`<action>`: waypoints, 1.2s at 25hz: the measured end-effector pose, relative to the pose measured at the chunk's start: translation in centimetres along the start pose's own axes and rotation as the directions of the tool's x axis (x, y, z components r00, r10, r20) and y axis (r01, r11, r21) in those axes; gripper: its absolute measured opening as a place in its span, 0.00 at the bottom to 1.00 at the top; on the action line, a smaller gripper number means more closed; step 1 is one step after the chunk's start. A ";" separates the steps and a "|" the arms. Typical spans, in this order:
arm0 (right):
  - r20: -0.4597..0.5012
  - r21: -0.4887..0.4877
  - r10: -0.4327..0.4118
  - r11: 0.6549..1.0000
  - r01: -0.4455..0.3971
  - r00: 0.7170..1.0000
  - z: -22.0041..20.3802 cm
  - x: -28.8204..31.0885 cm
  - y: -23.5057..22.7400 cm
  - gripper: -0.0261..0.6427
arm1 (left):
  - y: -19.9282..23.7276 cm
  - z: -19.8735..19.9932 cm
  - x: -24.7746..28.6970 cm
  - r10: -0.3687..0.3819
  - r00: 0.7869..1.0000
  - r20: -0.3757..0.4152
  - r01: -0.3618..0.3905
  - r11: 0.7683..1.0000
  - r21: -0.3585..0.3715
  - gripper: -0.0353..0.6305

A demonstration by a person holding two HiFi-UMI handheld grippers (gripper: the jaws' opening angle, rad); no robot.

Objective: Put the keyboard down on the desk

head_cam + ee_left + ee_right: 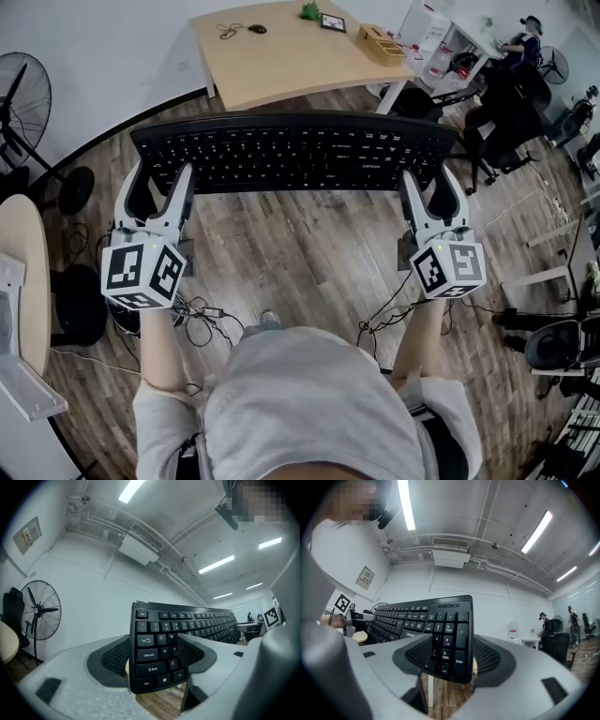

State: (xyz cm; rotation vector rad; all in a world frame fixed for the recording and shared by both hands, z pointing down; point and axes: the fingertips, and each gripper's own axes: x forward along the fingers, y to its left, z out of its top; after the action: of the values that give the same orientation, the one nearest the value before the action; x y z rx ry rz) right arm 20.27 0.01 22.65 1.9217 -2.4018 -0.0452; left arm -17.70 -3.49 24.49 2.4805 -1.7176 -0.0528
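Note:
A long black keyboard (291, 150) hangs level in the air above the wood floor, just in front of the light wooden desk (281, 66). My left gripper (161, 184) is shut on its left end, and in the left gripper view the pads (112, 658) clamp that end of the keyboard (187, 625) by the Caps Lock and Shift keys. My right gripper (431, 192) is shut on the right end. The right gripper view shows the gripper (450, 658) clamping the number pad of the keyboard (403, 618).
On the desk lie a mouse with its cable (251, 29), a green object (309, 11), a small frame (333, 22) and a wooden box (380, 42). A standing fan (19, 103) and a round table (19, 272) are at the left, office chairs (506, 103) at the right, and cables (197, 314) on the floor.

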 end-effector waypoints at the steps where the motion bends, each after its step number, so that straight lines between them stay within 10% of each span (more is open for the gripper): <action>1: 0.002 0.000 0.000 1.000 0.000 1.000 0.2 0.0 0.1 0.42 | 0.0 0.2 -0.1 -0.001 1.000 0.002 0.001 1.000 0.001 0.50; 30: 0.082 0.037 0.066 0.997 -0.069 0.994 -0.7 0.8 -0.2 0.42 | -0.7 1.1 -1.9 0.073 0.996 0.054 -0.076 0.995 0.058 0.49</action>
State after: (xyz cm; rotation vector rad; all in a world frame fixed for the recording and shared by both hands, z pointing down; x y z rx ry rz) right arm 20.36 -0.85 23.36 1.8885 -2.5371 -0.0732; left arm -17.82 -1.56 23.21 2.4755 -1.8578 -0.0600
